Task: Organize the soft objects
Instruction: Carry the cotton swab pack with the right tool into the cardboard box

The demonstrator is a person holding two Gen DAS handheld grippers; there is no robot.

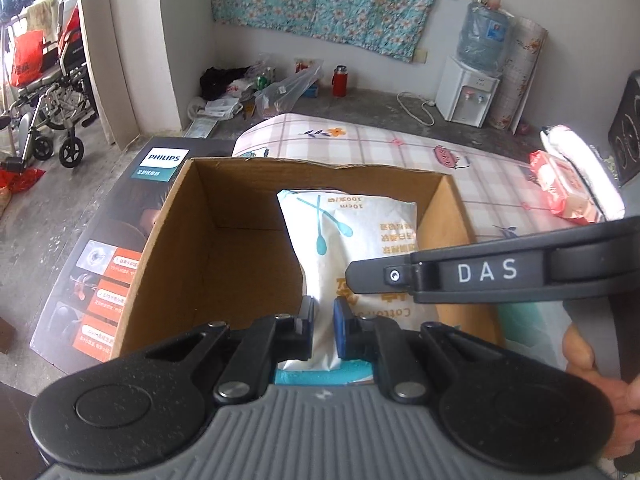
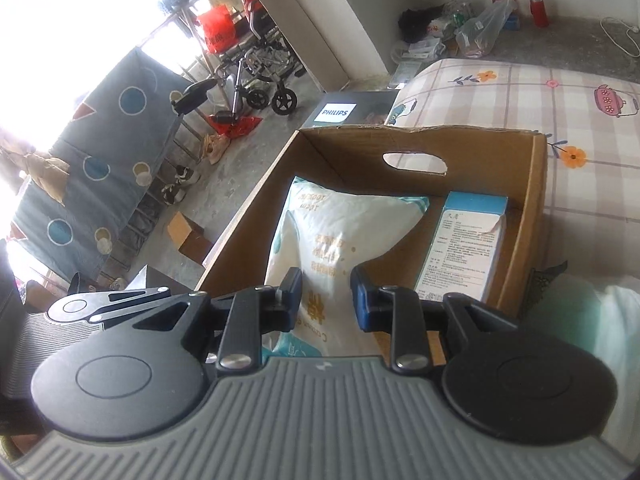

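— That white cotton-swab bag (image 1: 348,240) looks light and squashy to me, a slick plastic pillow with loose stuff inside. The left gripper (image 1: 323,330) has its fingers pinched on the bag's near end, and the film bunches between the pads.

— Where's the bag sitting, though?

— Inside the cardboard box (image 1: 192,216), lying lengthwise, its far end pointing toward twelve o'clock and close to the back wall. From the right wrist view the same bag (image 2: 340,232) runs up the box's left half, with a blue-and-white carton (image 2: 466,240) standing at about two o'clock against the right wall.

— And the right gripper (image 2: 326,298)?

— Fingers spread, one on each side of the bag's lower part. I can't tell whether the pads touch it. I wouldn't call it holding anything.

— Best place to grip?

— The crimped end seam, I'd guess. The middle would just squash and slide, being slippery film. Nothing fragile in it, so a firm pinch should do no harm.

— Room to move?

— In the left view, the box floor at nine to ten o'clock of the bag is bare. The walls stand tall, so anything going out has to lift clear of the rim. Outside, on the checked bedsheet (image 1: 400,144), a pink wipes pack (image 1: 560,188) lies at about two o'clock, well apart from the box.
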